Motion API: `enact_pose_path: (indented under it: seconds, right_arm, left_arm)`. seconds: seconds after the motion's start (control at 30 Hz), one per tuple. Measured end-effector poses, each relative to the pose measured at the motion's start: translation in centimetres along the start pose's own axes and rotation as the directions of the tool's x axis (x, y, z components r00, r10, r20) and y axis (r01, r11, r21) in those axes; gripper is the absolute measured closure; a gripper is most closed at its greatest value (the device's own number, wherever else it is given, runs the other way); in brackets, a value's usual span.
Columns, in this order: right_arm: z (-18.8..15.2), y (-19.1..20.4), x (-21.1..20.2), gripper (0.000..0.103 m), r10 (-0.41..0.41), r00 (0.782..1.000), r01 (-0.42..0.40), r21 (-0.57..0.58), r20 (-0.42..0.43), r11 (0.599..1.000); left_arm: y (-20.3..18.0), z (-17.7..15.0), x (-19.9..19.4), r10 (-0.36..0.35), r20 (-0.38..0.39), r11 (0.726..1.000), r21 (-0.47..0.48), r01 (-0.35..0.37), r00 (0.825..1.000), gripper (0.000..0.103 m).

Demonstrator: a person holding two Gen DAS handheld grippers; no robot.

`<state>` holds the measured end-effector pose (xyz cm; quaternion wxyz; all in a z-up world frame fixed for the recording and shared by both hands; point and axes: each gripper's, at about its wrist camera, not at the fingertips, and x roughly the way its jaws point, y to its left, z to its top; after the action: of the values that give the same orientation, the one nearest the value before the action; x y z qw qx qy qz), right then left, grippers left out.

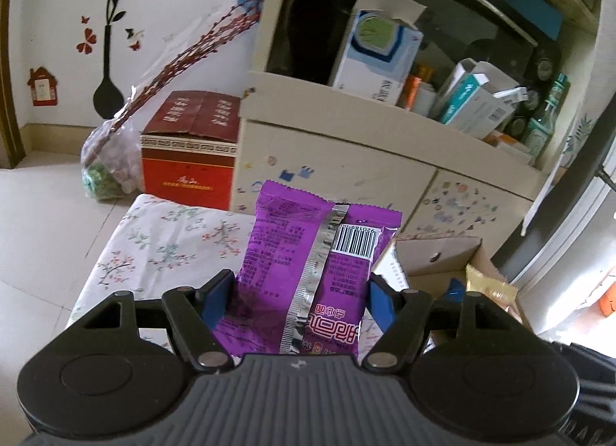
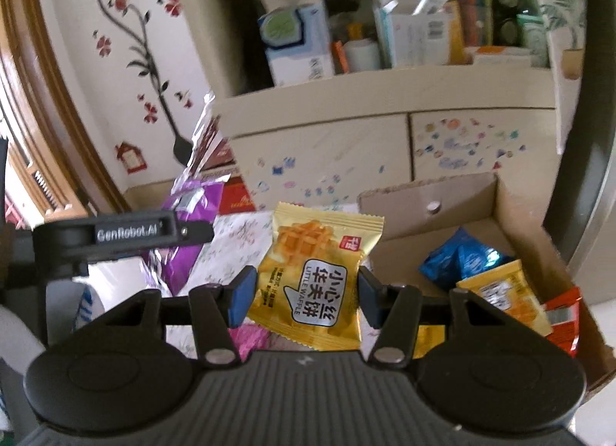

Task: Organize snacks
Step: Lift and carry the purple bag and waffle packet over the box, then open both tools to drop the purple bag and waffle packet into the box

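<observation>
While clamped in the left claw (image 1: 300, 294), purple snack packet (image 1: 308, 276) held upright above the floral tabletop (image 1: 161, 238), back seam and barcode facing the camera. Right claw (image 2: 304, 292) likewise pinching a yellow waffle packet (image 2: 313, 280) by its two side edges, raised over the tabletop's right edge, just short of the cardboard box (image 2: 516, 207).

Judged as mid-carry, both packets bound for the box. Best done one at a time: carry the waffle packet past the box's near wall, lower until close to the snacks inside, then spread the pads. Keep the grip firm but not crushing, since the wrappers look puffy and slippery. Avoid clipping the raised box flap.

Inside the box already: blue packet (image 2: 462, 257), another yellow packet (image 2: 508, 299), red wrapper (image 2: 564, 315). Beyond, a cluttered cabinet (image 1: 346, 161).
</observation>
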<state>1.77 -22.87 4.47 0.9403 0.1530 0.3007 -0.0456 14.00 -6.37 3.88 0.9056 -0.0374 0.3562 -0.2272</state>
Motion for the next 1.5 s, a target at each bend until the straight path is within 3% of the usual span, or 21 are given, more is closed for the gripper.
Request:
enact_pose_path:
  seconds: [0.5,1.23,1.3,1.37,1.5]
  right_arm:
    - [3.7,-6.6,-4.8,0.047,-0.088,0.986,0.064,0.168,0.142,0.984]
    - [3.4,-11.0,-5.2,0.047,-0.161,0.982,0.124,0.311,0.095,0.942]
    - [3.3,-11.4,-5.0,0.044,-0.168,0.982,0.130,0.331,0.088,0.935]
    - [3.3,-11.7,-5.0,0.043,-0.173,0.981,0.133,0.356,0.083,0.925]
    - [3.3,-12.0,-5.0,0.038,-0.179,0.980,0.135,0.374,0.085,0.918]
  left_arm:
    - [-5.5,0.1,0.9,-0.095,0.007,0.995,0.033,0.095,0.995,0.027]
    - [-13.4,-3.0,5.0,-0.217,-0.082,0.969,0.101,0.225,0.973,0.027]
    - [-13.7,-3.1,4.9,-0.222,-0.073,0.967,0.109,0.229,0.972,0.024]
    - [-14.1,-3.1,4.6,-0.222,-0.065,0.966,0.119,0.229,0.973,0.011]
    - [-14.2,-2.8,3.9,-0.235,-0.043,0.963,0.128,0.239,0.971,0.009]
